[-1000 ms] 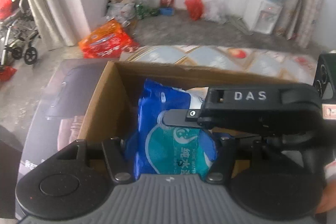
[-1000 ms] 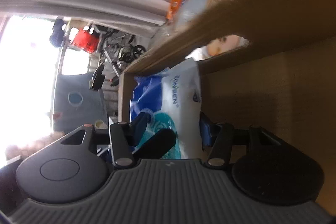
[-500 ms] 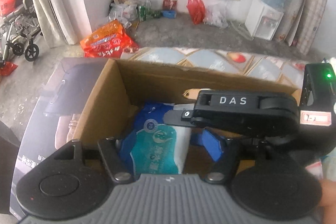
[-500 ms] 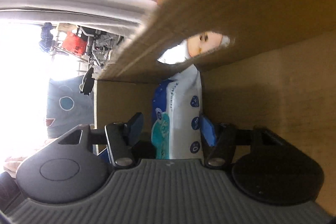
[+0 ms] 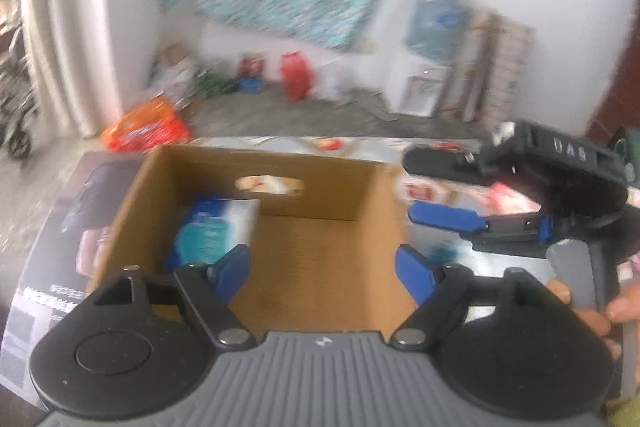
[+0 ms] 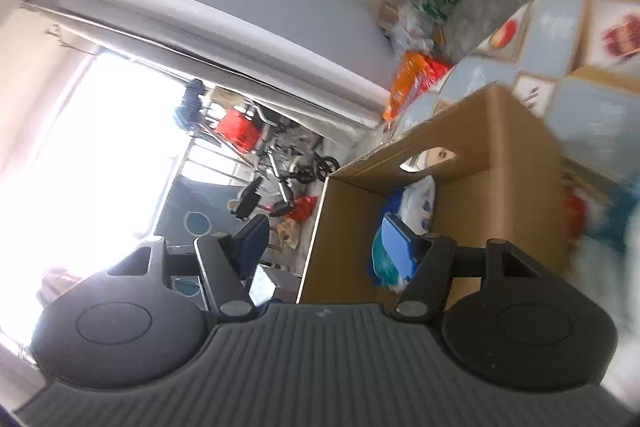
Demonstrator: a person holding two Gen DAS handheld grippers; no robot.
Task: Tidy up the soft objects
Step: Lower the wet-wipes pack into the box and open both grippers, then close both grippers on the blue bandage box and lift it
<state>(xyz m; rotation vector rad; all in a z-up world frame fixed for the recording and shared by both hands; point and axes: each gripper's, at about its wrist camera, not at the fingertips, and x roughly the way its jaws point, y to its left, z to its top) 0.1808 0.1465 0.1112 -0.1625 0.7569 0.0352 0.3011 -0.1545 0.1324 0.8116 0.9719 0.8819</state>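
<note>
Clutter lines the far wall beyond the box on the patterned tabletop — left gripper and right gripper opening, empty.

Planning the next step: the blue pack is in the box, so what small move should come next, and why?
Probably swing toward the next soft item. The blue pack stands inside the cardboard box; the left hand-held gripper and right hand-held gripper are opening, nothing between their jaws.
</note>
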